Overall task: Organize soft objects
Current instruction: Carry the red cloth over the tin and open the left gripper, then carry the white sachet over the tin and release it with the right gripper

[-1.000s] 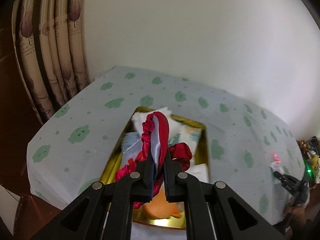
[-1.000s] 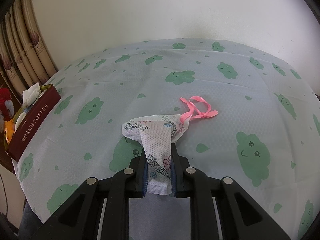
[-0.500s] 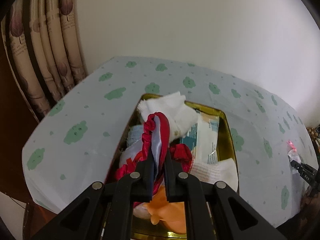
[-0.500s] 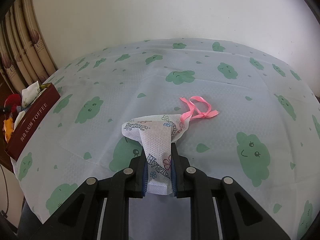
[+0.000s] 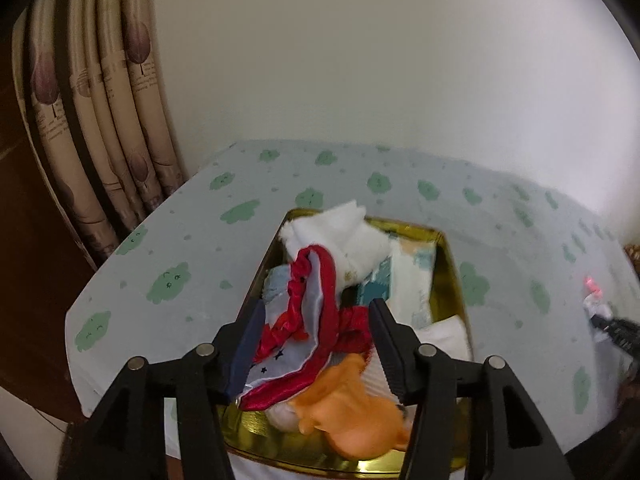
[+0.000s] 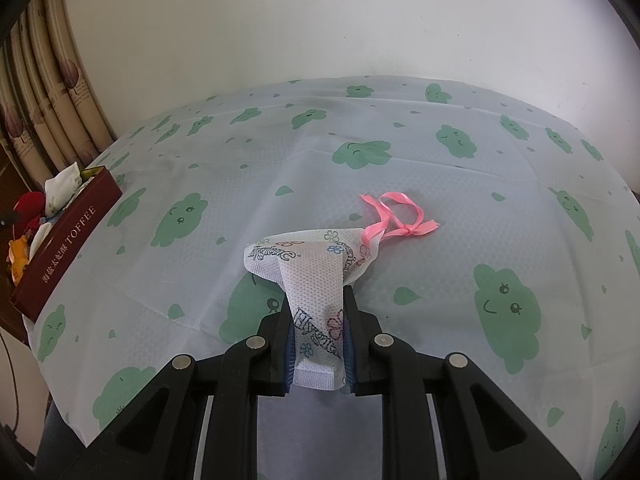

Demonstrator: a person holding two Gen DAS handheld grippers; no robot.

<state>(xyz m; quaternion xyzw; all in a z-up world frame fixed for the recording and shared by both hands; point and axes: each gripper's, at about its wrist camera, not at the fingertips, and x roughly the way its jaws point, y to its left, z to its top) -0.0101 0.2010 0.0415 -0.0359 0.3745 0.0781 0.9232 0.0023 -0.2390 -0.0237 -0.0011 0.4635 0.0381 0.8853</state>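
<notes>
Our left gripper (image 5: 316, 344) has just been opening: its jaws now stand well apart over the gold tin (image 5: 450, 268), with the red satin frilled cloth (image 5: 316, 300) lying loose between them, neither pad pressing on it. The cloth drapes on the pile in the tin, beside a white fluffy piece (image 5: 352, 236) at the far end, a wrapped packet (image 5: 412, 280) to the right and an orange soft toy (image 5: 352, 412) at the near end.

Our right gripper (image 6: 318, 344) is closed tight on the white printed pouch (image 6: 312, 264), whose far part fans out and rests on the tablecloth (image 6: 440, 200); its pink ribbon (image 6: 396, 216) lies curled on the cloth just beyond, to the right.

From the right wrist view we see the same tin at the far left table edge, its outer wall dark red and lettered TOFFEE.

The tablecloth is pale with green cloud faces and faint fold creases. A plain white wall (image 6: 320, 20) rises behind the table, and a beige curtain (image 5: 112, 120) with tree prints hangs at the left.
</notes>
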